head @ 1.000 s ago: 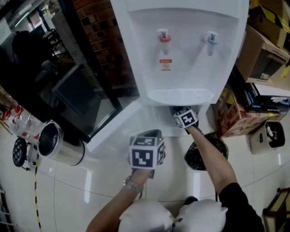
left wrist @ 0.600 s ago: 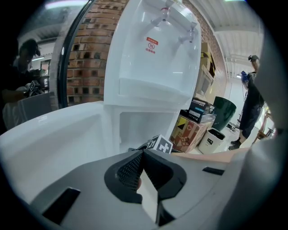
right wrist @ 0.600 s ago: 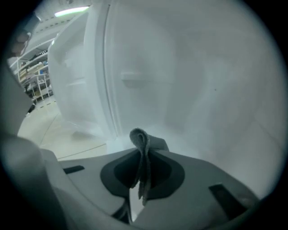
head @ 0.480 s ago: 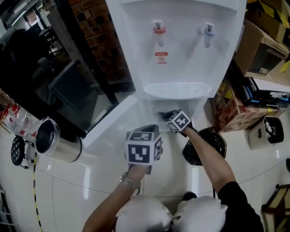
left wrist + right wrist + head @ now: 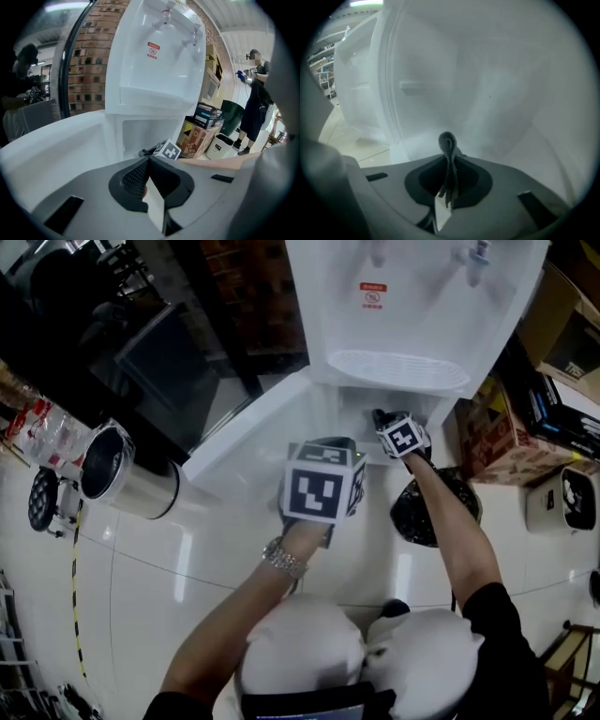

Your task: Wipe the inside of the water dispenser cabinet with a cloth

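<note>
The white water dispenser [image 5: 412, 306] stands at the top of the head view, its cabinet door [image 5: 248, 442] swung open to the left. My right gripper [image 5: 382, 418] reaches into the cabinet opening [image 5: 361, 413] under the drip tray. In the right gripper view it [image 5: 449, 161] is shut on a grey cloth [image 5: 447, 143], whose fold sticks up against the white inner wall [image 5: 487, 84]. My left gripper [image 5: 330, 444] hovers in front of the open door, and its jaws [image 5: 149, 161] are shut with nothing between them. From there the cabinet opening [image 5: 140, 133] shows past the right gripper's marker cube [image 5: 169, 150].
A black bin bag [image 5: 436, 507] lies right of the cabinet, with cardboard boxes [image 5: 497, 442] and a white bucket [image 5: 562, 502] beyond. A steel bin [image 5: 117, 474] stands at the left by a dark glass door [image 5: 159, 362]. A person [image 5: 255, 93] stands far off at the right.
The head camera has dropped, so the dispenser sits higher in view. My right gripper swung left across the cabinet mouth, then back right and deeper in. The left gripper stays before the door.
</note>
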{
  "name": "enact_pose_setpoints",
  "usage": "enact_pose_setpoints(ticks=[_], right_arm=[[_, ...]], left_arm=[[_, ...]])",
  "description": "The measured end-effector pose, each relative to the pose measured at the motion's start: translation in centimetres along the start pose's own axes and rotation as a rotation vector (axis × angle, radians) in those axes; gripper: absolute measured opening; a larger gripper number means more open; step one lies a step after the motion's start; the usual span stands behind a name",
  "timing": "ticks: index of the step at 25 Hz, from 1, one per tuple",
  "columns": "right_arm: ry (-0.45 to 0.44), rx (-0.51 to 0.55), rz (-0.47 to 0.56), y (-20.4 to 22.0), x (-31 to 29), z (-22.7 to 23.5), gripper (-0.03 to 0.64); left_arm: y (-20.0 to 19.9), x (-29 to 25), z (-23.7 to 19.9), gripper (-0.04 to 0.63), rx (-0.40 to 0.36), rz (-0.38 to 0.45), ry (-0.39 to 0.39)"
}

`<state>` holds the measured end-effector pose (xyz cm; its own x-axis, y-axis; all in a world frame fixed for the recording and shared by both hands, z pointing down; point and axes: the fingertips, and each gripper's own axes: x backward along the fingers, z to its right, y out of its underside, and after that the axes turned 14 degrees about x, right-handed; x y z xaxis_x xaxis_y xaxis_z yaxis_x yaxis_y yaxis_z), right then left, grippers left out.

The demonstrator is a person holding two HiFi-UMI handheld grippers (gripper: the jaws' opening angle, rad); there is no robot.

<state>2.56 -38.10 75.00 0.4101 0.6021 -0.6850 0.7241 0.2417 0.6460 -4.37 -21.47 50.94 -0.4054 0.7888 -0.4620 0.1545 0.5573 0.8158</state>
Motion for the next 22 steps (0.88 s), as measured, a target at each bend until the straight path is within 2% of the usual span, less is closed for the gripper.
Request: enact_pose_setpoints(ticks=[6, 9, 12, 15, 17, 20, 22], right_arm=[[-0.147, 0.011, -0.089, 2.2, -1.0, -4.6, 0.02], [-0.191, 0.049, -0.012, -0.8, -0.6, -6.7, 0.02], [-0.09, 0.061, 0.085, -4.3, 0.3, -4.7, 0.02], [0.023, 0.028, 0.09, -4.0, 0.3, -0.7, 0.02], [0.052, 0.027, 0.083, -3.6, 0.6, 0.6, 0.02], [0.074, 0.022, 0.002, -0.8, 0.5, 1.4, 0.02], [0.044, 0.015, -0.027, 0.6, 0.0, 0.7, 0.02]], left_arm=[[0.0, -0.2, 0.3, 0.002, -0.001, -0.005, 0.008], [0.2, -0.1, 0.3, 0.002, -0.004, -0.008, 0.011], [0.5, -0.2, 0.1, 0.002, -0.006, -0.019, 0.008], [0.9, -0.4, 0.1, 0.002, -0.013, -0.038, 0.001], [1.4, -0.5, -0.4, 0.002, -0.022, -0.056, -0.018], [1.8, -0.8, -0.8, 0.002, -0.037, -0.073, -0.042], [1.9, -1.0, -0.6, 0.002, -0.042, -0.078, -0.041]])
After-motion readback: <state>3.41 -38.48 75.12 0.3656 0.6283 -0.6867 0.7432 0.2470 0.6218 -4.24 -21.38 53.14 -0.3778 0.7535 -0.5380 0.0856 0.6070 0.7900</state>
